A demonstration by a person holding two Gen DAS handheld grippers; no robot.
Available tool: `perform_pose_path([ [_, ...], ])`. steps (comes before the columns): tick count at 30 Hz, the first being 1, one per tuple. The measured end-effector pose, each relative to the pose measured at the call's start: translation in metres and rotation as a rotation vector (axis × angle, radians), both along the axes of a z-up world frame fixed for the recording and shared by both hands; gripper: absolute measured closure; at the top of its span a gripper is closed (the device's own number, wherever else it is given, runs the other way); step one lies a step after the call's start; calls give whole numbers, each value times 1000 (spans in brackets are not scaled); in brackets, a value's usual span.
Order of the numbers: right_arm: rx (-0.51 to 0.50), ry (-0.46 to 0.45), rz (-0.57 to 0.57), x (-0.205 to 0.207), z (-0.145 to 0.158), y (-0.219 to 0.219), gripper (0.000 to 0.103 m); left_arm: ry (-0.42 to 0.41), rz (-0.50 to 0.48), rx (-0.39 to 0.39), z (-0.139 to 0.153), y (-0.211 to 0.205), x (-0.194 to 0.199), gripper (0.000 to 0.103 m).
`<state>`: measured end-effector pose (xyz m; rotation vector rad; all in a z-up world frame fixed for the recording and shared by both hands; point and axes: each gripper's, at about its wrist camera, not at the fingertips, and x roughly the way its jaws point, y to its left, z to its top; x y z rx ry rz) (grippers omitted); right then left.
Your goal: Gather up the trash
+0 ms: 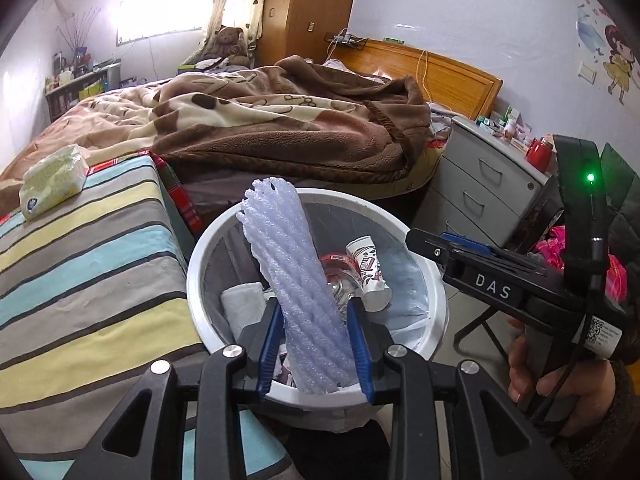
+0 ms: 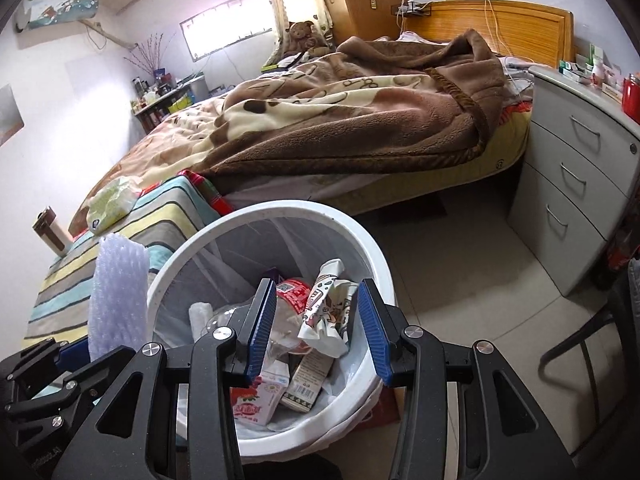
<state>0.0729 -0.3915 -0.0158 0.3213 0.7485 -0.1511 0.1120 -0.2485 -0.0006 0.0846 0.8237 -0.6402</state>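
Observation:
My left gripper (image 1: pixel 316 344) is shut on a white foam net sleeve (image 1: pixel 296 280) and holds it upright over the near rim of the white trash bin (image 1: pixel 196 264). The sleeve also shows at the left of the right wrist view (image 2: pixel 118 300). The bin (image 2: pixel 360 248) holds a crumpled printed wrapper (image 2: pixel 326 312), a red-labelled plastic bottle (image 2: pixel 294 292), a pink milk carton (image 2: pixel 260 396) and a small box (image 2: pixel 306 380). My right gripper (image 2: pixel 316 332) is open and empty, above the bin's near side. It appears in the left wrist view (image 1: pixel 480 276) to the right of the bin.
A striped bench cover (image 1: pixel 80 264) with a green tissue pack (image 1: pixel 54 182) lies left of the bin. The bed with a brown blanket (image 1: pixel 280 120) is behind it. A grey drawer cabinet (image 2: pixel 576 184) stands at right, and a chair leg (image 2: pixel 576 344) stands on the tiled floor.

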Motion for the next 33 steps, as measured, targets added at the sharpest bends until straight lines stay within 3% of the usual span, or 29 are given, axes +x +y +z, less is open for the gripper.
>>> perform_pose_path([
  [1,9,-4,0,-2,0,0,56,-1,5,2,0,1,0,66],
  [3,24,-10,-1,-5,1,0,47,0,15,5,-1,2,2,52],
  [11,26,-33,-8,-13,8,6,45,-4,16,-18,4,6,-4,46],
  [15,27,-39,-18,-20,10,8,44,-20,18,-32,9,10,-9,36],
  [23,28,-60,-17,-31,15,16,44,-37,25,-56,15,25,-18,35],
  [33,42,-71,-7,-36,15,23,44,-39,106,-103,27,67,-14,35],
])
